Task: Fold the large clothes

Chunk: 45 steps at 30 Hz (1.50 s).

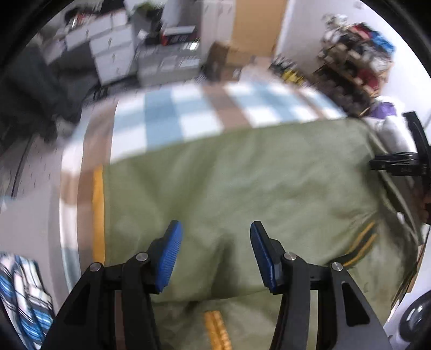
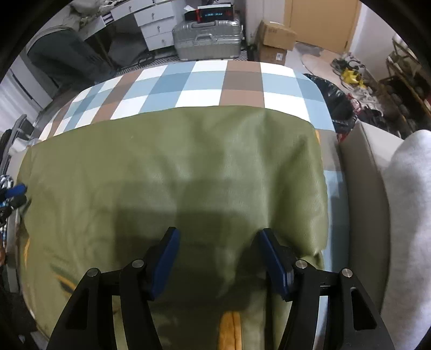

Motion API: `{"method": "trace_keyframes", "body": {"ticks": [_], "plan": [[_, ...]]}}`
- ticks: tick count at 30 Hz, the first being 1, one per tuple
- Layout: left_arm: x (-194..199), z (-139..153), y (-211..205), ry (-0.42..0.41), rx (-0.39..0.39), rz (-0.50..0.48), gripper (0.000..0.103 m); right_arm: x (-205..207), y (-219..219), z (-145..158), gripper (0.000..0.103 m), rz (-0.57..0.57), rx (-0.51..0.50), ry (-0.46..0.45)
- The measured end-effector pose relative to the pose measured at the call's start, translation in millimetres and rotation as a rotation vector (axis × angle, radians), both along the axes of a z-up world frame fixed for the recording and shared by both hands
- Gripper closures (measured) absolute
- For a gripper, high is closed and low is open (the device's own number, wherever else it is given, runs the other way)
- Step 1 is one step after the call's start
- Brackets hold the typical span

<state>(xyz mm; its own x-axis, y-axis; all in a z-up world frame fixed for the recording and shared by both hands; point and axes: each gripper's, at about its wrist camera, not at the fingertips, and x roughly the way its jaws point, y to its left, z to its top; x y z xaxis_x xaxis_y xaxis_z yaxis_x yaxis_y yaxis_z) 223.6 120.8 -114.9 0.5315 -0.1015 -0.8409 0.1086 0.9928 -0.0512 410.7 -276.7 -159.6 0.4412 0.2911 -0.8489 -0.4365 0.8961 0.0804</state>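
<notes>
Checked bedding (image 2: 204, 80) in blue, white and brown carries the olive garment (image 2: 172, 172), spread flat and covering most of it; an orange-yellow trim (image 2: 229, 331) shows at its near edge. Both grippers hover over it — left gripper (image 1: 215, 242) and right gripper (image 2: 218, 247) each have jaws spread wide, holding nothing. Farther off stand a silver suitcase (image 2: 207, 37), cardboard boxes (image 2: 274, 35) and white drawers (image 2: 156, 24).
</notes>
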Motion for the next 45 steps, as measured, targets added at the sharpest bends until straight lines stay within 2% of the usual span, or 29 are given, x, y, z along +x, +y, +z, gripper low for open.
{"method": "trace_keyframes", "body": {"ticks": [2, 4, 7, 9, 11, 15, 18, 22, 25, 28, 30, 33, 34, 35, 37, 39, 40, 42, 45], "plan": [[4, 3, -12, -0.033, 0.046, -0.001, 0.056, 0, 5, 18, 0.042, 0.003, 0.064, -0.068], [15, -12, -15, 0.014, 0.024, -0.002, 0.056, 0, 12, 29, 0.041, -0.004, 0.085, -0.118], [26, -51, -12, 0.111, 0.0, 0.038, 0.056, 8, 38, 11, 0.039, 0.003, -0.022, -0.104], [20, -55, -15, 0.075, 0.02, 0.034, 0.055, 9, 57, -21, 0.04, 0.028, -0.154, -0.073], [19, -56, -16, 0.094, 0.035, 0.044, 0.054, 5, 61, -22, 0.039, 0.042, -0.174, -0.12], [32, -54, -19, 0.149, 0.051, 0.024, 0.052, 17, 54, -21, 0.039, 0.044, -0.121, -0.055], [45, -53, -22, 0.189, 0.091, -0.031, 0.05, 25, 52, -21, 0.038, 0.029, -0.086, -0.041], [64, -54, -17, 0.237, 0.096, -0.076, 0.05, 26, 54, -23, 0.038, 0.018, -0.049, -0.046], [79, -54, -13, 0.214, 0.121, -0.089, 0.05, 30, 52, -22, 0.037, 0.013, -0.011, -0.046], [91, -54, -5, 0.18, 0.107, -0.07, 0.049, 33, 57, -21, 0.037, 0.001, -0.002, -0.076], [90, -53, -3, 0.131, 0.111, -0.029, 0.047, 33, 57, -22, 0.037, -0.013, 0.016, -0.109], [71, -46, -11, 0.035, 0.159, 0.031, 0.047, 27, 57, -21, 0.037, -0.013, 0.015, -0.135], [60, -42, -17, -0.002, 0.147, 0.017, 0.047, 26, 57, -17, 0.039, -0.008, 0.012, -0.136], [47, -39, -24, -0.044, 0.12, -0.007, 0.047, 21, 55, -9, 0.053, -0.009, 0.026, -0.147], [29, -36, -31, -0.125, 0.072, -0.016, 0.047, 3, 52, 17, 0.068, 0.003, 0.126, -0.246], [19, -38, -35, -0.178, 0.019, -0.002, 0.047, -14, 70, 40, 0.065, 0.061, 0.159, -0.35], [19, -42, -33, -0.194, -0.011, 0.023, 0.047, -12, 84, 41, 0.062, 0.098, 0.145, -0.332], [23, -53, -22, -0.186, -0.093, 0.059, 0.047, -4, 120, 35, 0.065, 0.144, 0.099, -0.289], [24, -63, 10, -0.196, -0.299, 0.099, 0.047, 12, 159, 14, 0.065, 0.151, 0.01, -0.247]]}}
